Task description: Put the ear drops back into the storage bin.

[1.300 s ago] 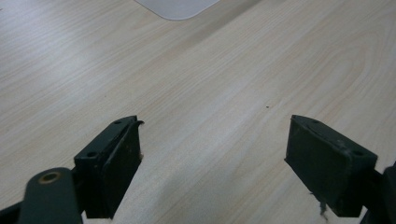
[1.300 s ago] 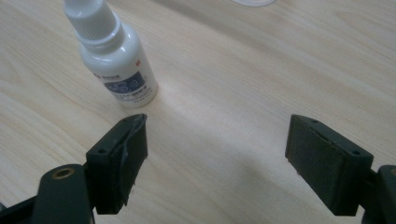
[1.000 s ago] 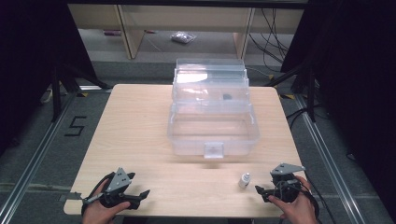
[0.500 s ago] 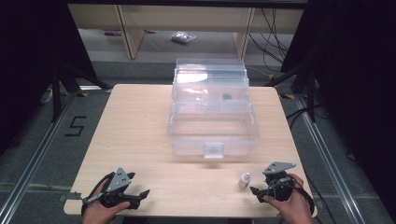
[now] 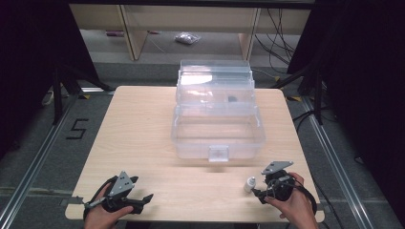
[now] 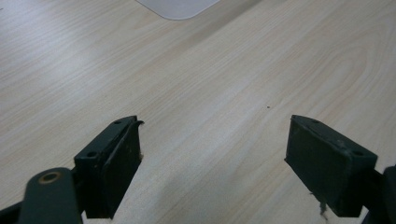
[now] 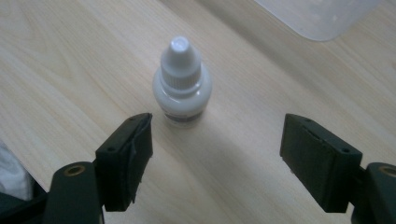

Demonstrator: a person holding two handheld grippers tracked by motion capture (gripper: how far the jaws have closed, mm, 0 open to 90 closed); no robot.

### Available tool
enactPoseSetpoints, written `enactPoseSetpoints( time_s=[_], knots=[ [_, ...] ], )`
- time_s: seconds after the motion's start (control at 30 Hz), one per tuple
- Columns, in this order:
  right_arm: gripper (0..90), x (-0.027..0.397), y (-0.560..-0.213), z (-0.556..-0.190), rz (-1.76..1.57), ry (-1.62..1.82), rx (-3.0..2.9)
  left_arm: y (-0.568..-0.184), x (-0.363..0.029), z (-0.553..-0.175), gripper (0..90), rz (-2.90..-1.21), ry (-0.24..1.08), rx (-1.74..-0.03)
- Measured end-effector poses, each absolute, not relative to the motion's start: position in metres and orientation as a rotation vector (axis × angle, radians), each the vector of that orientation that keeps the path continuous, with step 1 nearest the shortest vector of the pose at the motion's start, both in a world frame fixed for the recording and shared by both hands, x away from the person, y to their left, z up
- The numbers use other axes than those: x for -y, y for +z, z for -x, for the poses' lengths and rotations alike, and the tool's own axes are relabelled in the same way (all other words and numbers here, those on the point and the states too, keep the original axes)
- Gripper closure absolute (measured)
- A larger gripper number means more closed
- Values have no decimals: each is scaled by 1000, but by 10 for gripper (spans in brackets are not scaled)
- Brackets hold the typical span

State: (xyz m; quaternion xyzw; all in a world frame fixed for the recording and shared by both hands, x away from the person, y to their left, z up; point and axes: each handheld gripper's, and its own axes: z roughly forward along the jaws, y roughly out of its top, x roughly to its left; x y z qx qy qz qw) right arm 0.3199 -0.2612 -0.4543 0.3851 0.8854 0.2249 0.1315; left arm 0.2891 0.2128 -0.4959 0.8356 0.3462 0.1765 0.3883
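Right hand-held gripper (image 7: 212, 154), jaws apart and closing, just short of the small white plastic dropper bottle (image 7: 182, 81): light, rigid, smooth; grip its round body.

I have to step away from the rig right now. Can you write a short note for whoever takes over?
Left gripper: open, nothing between the jaws, low over the table near its front left corner.
Right gripper: open, jaws have just been closing; small white dropper bottle stands upright just ahead of them, untouched.
Clear plastic box: mid-table, lid up.
Done: right gripper lined up on the bottle.
Left: grasp and lift the bottle; probably it goes into the box.
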Motion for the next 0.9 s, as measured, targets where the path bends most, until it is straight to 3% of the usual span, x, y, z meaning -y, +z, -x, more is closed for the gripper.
enactPoseSetpoints(
  time_s=[0.9],
  knots=[
    [437,226,-455,-342,-982,486,-2738,-495,-212,-289,177,-2112,423,-881]
  ],
)
